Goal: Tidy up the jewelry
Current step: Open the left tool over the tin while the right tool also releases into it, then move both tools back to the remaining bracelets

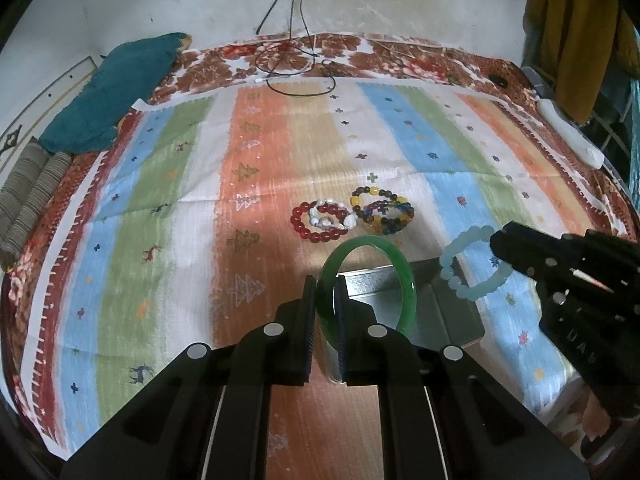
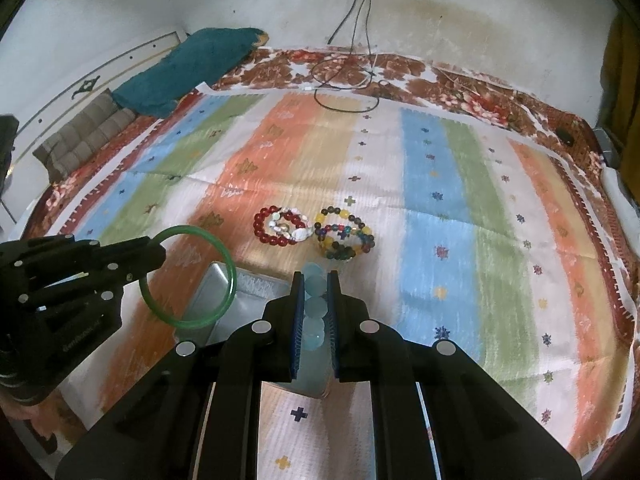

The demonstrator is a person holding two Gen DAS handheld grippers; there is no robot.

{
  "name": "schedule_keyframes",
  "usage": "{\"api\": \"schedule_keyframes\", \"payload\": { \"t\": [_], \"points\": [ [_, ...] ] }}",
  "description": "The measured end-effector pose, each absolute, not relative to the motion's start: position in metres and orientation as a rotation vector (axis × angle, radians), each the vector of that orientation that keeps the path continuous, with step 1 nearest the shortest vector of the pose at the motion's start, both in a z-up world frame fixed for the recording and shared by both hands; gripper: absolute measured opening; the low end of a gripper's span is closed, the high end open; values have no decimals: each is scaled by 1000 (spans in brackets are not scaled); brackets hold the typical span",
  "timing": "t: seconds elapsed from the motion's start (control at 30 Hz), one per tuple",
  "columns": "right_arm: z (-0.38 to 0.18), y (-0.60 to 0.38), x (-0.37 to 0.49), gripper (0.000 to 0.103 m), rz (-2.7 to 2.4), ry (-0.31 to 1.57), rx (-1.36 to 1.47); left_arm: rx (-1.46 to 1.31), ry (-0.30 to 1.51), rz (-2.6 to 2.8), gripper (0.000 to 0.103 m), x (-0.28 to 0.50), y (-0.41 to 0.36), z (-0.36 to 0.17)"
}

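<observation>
My left gripper (image 1: pixel 325 288) is shut on a green bangle (image 1: pixel 404 272) and holds it upright above a grey metal tray (image 1: pixel 448 312). In the right wrist view the bangle (image 2: pixel 224 256) hangs from the left gripper (image 2: pixel 158 254) over the tray (image 2: pixel 212 288). My right gripper (image 2: pixel 315 280) is shut on a pale blue bead bracelet (image 2: pixel 316 308); in the left wrist view the bracelet (image 1: pixel 460 248) hangs from the right gripper (image 1: pixel 496 240) beside the tray. A red and white bead bracelet pile (image 1: pixel 324 220) and a multicolour bead bracelet pile (image 1: pixel 384 210) lie on the cloth.
A striped cloth (image 1: pixel 160 200) covers the bed. Black cables (image 1: pixel 296 64) lie at the far edge by the wall. A teal towel (image 1: pixel 112 92) and a striped cushion (image 1: pixel 28 200) sit at the left. A yellow garment (image 1: pixel 576 32) hangs at the right.
</observation>
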State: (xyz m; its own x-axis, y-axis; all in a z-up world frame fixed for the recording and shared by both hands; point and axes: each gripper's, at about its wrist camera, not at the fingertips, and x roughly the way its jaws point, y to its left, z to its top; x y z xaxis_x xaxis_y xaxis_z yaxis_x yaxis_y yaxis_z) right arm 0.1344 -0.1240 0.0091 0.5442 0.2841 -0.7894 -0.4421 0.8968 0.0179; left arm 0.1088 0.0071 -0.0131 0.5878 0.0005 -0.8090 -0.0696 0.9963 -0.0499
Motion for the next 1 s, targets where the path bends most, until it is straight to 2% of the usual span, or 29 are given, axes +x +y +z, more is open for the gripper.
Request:
{"api": "schedule_keyframes", "payload": {
  "t": [0.1, 0.13, 0.2, 0.27, 0.33, 0.63, 1.0],
  "points": [
    [5, -126, 138, 13, 403, 914, -188, -140, 966, 26, 14, 112, 12, -16],
    [3, -127, 140, 18, 394, 921, -194, -142, 967, 35, 20, 112, 13, -16],
    [1, -131, 143, 33, 383, 929, -186, -141, 964, 51, 23, 113, 16, -16],
    [0, -134, 147, 33, 376, 939, -179, -145, 963, 60, 23, 113, 20, -15],
    [-1, -138, 153, 34, 365, 949, -167, -146, 959, 73, 30, 113, 24, -14],
    [-9, -152, 183, 48, 324, 1001, -111, -117, 961, 70, 47, 128, 33, -16],
    [-28, -144, 209, 62, 313, 1047, -139, -63, 979, 53, 55, 161, 34, -26]
  ]
}}
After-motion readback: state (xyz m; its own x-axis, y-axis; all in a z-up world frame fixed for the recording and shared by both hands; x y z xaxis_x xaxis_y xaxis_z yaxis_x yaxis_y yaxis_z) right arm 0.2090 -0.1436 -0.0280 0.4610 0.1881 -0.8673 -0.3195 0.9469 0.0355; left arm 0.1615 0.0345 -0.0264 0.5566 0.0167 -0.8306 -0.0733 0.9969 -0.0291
